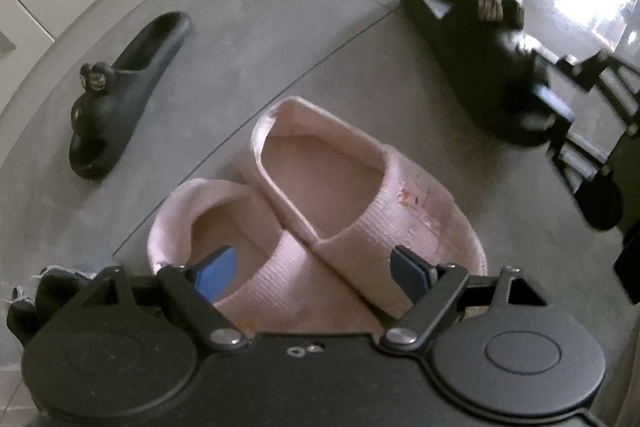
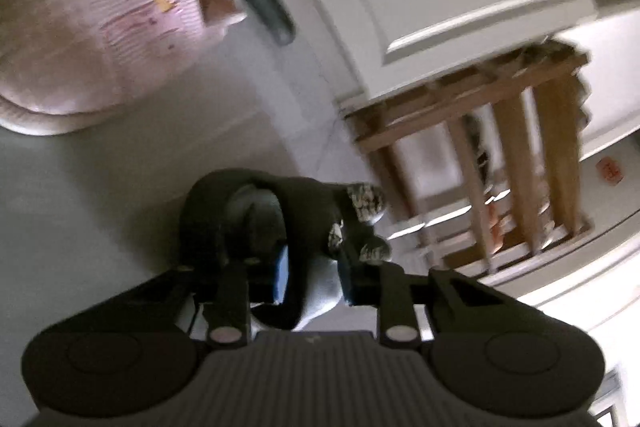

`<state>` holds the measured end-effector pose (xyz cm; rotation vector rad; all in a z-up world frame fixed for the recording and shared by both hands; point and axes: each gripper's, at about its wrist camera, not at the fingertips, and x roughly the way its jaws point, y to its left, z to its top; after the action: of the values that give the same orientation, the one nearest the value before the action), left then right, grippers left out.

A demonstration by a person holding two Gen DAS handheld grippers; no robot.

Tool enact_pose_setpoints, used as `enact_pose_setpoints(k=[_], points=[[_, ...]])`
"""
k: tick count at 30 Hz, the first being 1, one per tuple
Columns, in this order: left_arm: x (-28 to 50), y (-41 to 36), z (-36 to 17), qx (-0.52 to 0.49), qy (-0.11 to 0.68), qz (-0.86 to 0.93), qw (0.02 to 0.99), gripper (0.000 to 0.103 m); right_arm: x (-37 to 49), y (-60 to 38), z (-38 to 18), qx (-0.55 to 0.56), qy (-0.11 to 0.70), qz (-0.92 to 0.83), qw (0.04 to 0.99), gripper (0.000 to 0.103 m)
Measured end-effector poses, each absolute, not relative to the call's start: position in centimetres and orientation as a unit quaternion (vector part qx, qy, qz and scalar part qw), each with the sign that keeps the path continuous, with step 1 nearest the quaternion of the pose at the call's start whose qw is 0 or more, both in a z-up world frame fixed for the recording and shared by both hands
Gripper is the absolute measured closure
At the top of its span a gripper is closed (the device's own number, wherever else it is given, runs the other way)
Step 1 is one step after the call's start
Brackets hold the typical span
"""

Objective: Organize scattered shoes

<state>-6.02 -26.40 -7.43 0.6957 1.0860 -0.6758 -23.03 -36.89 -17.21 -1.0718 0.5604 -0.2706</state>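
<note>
The left gripper hangs right over the two pink slippers, and its blue pads stand wide apart and hold nothing. The slippers lie touching, side by side on the grey floor, with heels pointing away from the gripper and toes toward it, so each one's long way runs near to far. They look soft, fuzzy and light, so they may squash; the folded edge by the heel looks like a good place to pinch. Farther off on the left lies one black slide sandal, toe end near, heel pointing far and a little to the right. On the right, the right gripper is clamped on the strap of the other black slide sandal, its toe end at the gripper and heel pointing away. It looks rubbery and bendy, not heavy. The two black sandals are well apart.
</note>
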Motion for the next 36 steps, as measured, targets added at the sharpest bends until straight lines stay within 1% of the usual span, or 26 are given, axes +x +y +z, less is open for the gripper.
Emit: enact_pose_setpoints(k=[3,7,15,17,18,19,20,21,22,23,26,28,29,32,33,36], points=[[-5.7,-26.6,-7.4,0.313,0.500,-0.305,0.748,0.019,-23.2,-38.1,-16.5,-0.489,0.272,-0.141,0.817,0.081],[-5.8,-27.4,-7.2,0.308,0.495,-0.312,0.750,0.019,-24.9,-40.3,-16.4,-0.500,0.286,-0.133,0.807,0.081],[-7.1,-29.8,-7.8,0.318,0.500,-0.322,0.738,0.019,-31.1,-47.7,-15.8,-0.580,0.273,-0.002,0.768,0.080],[-7.2,-30.2,-7.9,0.319,0.501,-0.321,0.737,0.019,-32.0,-48.3,-16.2,-0.595,0.268,0.010,0.757,0.078],[-7.2,-30.4,-7.9,0.319,0.503,-0.319,0.737,0.019,-32.6,-48.4,-16.5,-0.603,0.261,0.014,0.753,0.075],[-7.1,-30.5,-7.9,0.319,0.505,-0.315,0.737,0.019,-33.3,-48.4,-16.8,-0.611,0.254,0.019,0.749,0.051],[-7.0,-30.4,-7.9,0.318,0.509,-0.309,0.738,0.019,-33.9,-48.5,-17.0,-0.619,0.247,0.024,0.745,0.019],[-7.0,-30.2,-7.7,0.313,0.513,-0.305,0.739,0.019,-34.5,-48.6,-17.3,-0.627,0.240,0.028,0.741,0.010],[-7.0,-29.8,-7.2,0.299,0.519,-0.305,0.740,0.019,-35.1,-48.6,-17.6,-0.635,0.233,0.033,0.736,0.007],[-7.1,-29.4,-6.7,0.285,0.526,-0.305,0.741,0.019,-35.8,-48.7,-17.8,-0.642,0.225,0.038,0.731,0.007],[-6.9,-28.3,-5.7,0.269,0.520,-0.304,0.752,0.019,-37.6,-48.1,-15.8,-0.603,0.224,0.050,0.764,0.007],[-5.7,-27.8,-5.3,0.272,0.509,-0.282,0.766,0.019,-37.7,-48.0,-14.0,-0.570,0.236,0.044,0.786,0.007],[-5.1,-27.5,-5.0,0.273,0.504,-0.271,0.773,0.019,-36.8,-47.8,-12.0,-0.535,0.254,0.036,0.805,0.007],[-2.3,-26.9,-3.6,0.260,0.474,-0.253,0.802,0.019,-33.1,-47.3,-8.8,-0.456,0.300,0.026,0.838,0.006],[-1.6,-26.7,-3.3,0.257,0.464,-0.247,0.811,0.019,-30.8,-46.9,-7.3,-0.404,0.328,0.029,0.853,0.006],[2.4,-25.5,-1.8,0.237,0.417,-0.226,0.848,0.018,-25.1,-45.2,-4.3,-0.289,0.359,0.045,0.886,0.004]])
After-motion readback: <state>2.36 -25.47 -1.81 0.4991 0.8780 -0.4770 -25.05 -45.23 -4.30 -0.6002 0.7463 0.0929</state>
